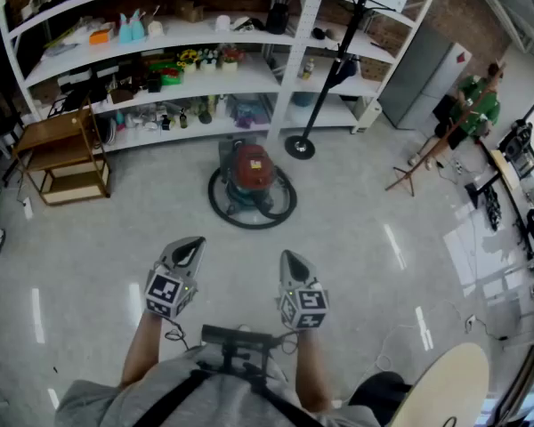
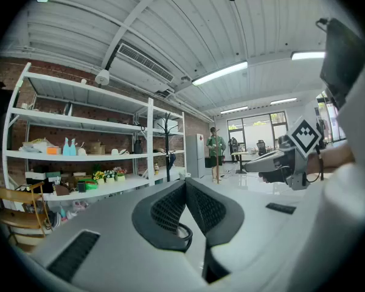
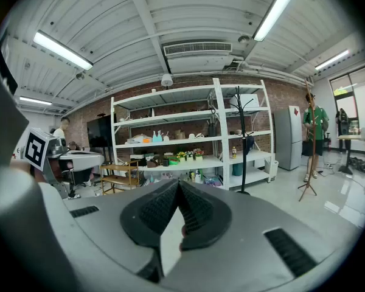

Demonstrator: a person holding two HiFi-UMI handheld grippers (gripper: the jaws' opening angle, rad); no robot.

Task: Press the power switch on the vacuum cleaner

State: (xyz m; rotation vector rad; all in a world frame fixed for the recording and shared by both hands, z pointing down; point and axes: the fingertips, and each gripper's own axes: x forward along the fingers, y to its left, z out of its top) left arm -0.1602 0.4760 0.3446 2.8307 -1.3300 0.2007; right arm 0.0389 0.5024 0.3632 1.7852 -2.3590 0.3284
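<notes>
- The vacuum cleaner (image 1: 250, 169) sits on the floor at twelve o'clock, well apart from both grippers.
- My left gripper (image 1: 189, 247) and right gripper (image 1: 290, 260) have their jaws together, holding nothing.
- I judge this the approach step: next I close in and find the switch, which is too small to see.

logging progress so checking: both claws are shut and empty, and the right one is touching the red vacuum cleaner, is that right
No. Both claws are shut and empty, but the right claw is not touching the red vacuum cleaner. The head view shows it held apart from it, beside the left claw, with bare floor between them and the vacuum.
</notes>
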